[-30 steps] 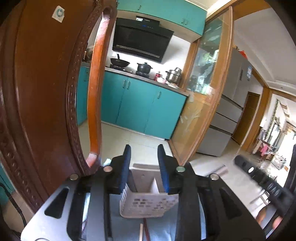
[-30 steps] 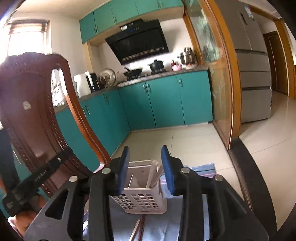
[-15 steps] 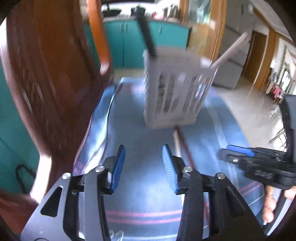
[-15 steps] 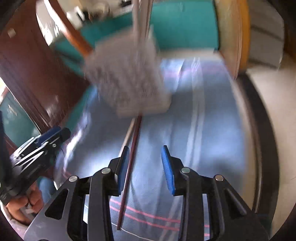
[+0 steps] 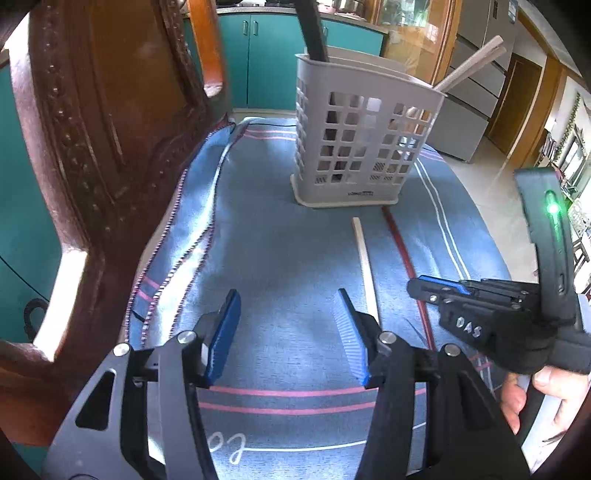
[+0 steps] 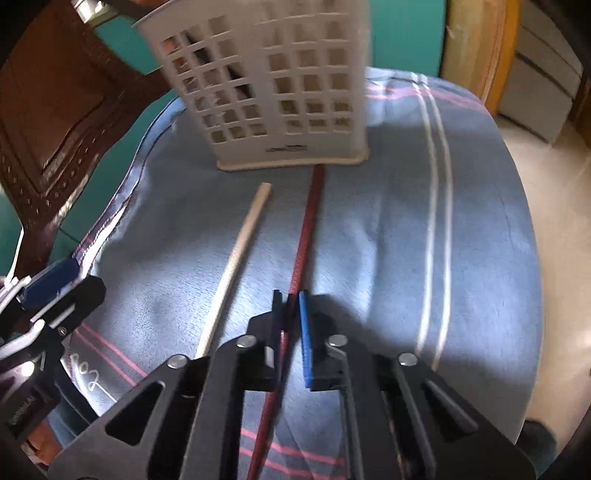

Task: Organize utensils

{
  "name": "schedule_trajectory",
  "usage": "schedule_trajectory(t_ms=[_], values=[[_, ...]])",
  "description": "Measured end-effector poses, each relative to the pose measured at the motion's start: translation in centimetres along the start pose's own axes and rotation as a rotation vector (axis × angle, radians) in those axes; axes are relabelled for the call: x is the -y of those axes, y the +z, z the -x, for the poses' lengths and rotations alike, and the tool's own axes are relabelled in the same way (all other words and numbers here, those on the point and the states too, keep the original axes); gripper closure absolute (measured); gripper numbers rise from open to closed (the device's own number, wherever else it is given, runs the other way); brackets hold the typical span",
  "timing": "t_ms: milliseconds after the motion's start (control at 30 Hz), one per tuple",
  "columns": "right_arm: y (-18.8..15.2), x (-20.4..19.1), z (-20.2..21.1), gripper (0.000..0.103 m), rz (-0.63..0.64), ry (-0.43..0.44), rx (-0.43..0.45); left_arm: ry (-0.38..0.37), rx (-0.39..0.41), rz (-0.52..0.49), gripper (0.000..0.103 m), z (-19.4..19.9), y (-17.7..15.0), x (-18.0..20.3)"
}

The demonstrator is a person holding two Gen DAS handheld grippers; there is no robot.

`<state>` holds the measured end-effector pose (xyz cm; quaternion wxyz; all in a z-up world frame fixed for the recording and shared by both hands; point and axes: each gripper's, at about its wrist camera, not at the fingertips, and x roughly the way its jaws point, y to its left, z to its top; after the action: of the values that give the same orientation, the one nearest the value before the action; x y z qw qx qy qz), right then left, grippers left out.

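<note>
Right gripper [image 6: 291,295], black frame with blue finger pads, is closed around the dark red chopstick [image 6: 308,225], pinching it partway along its length while the stick lies on the blue striped cloth [image 6: 480,221]; the chopstick's far end reaches the base of the white perforated plastic utensil basket [image 6: 273,85]; the near end passes under the gripper body toward the bottom of the right wrist view; a pale wooden chopstick [image 6: 240,258] lies on the cloth just beside the red one, on its left, roughly parallel, far tip near the basket but not touching it. Left gripper [image 5: 286,321] hovers over the cloth with its jaws spread wide, nothing between the blue pads [image 5: 225,332]; the pale chopstick runs just past its right finger; in this view the right gripper enters from the right edge, low over the red stick, held by a bare hand [image 5: 535,391]. Basket stands upright on the cloth, well ahead of both grippers; it holds a dark handled utensil [image 5: 312,29] at its left side and two pale sticks [image 5: 472,62] leaning out to the right; a carved dark wooden chair back [image 5: 110,129] stands at the cloth's left edge.
</note>
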<state>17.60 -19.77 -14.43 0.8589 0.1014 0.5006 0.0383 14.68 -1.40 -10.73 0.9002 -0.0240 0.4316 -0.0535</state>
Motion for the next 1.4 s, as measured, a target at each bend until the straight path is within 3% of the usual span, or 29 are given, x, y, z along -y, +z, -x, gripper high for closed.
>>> schedule_trajectory(t_ms=[167,233,367,433,867,933,1100,1167,1400], values=[[-1.1,3.4,1.7,0.097,-0.106,-0.002,-0.004,-0.029,-0.023,-0.019,0.048,-0.7,-0.2,1.3],[-1.5,4.7,3.0,0.096,-0.124,0.01,0.031,-0.038,-0.03,-0.027,0.047,-1.0,-0.2,1.8],[-1.7,6.3,5.3,0.085,-0.156,0.009,0.112,-0.049,-0.046,-0.048,0.044,-1.9,0.0,3.3],[-1.4,6.9,6.0,0.074,-0.171,-0.009,0.127,-0.055,-0.054,-0.06,0.043,-2.2,0.0,4.0],[-2.5,8.3,4.7,0.07,-0.206,-0.004,0.078,-0.04,-0.138,-0.131,0.038,-5.9,-0.7,6.9],[-2.7,8.4,4.7,0.07,-0.203,-0.007,0.078,-0.025,-0.133,-0.131,0.045,-6.0,-0.8,6.9],[-2.8,8.4,4.4,0.063,-0.204,-0.009,0.072,-0.008,-0.118,-0.114,0.085,-6.0,-0.6,5.9],[-2.8,8.3,4.3,0.063,-0.2,-0.007,0.071,-0.006,-0.118,-0.103,0.093,-5.9,-0.7,5.4],[-2.4,6.6,4.3,0.063,-0.131,0.007,0.084,-0.012,-0.141,-0.084,0.095,-4.7,-1.5,4.7]])
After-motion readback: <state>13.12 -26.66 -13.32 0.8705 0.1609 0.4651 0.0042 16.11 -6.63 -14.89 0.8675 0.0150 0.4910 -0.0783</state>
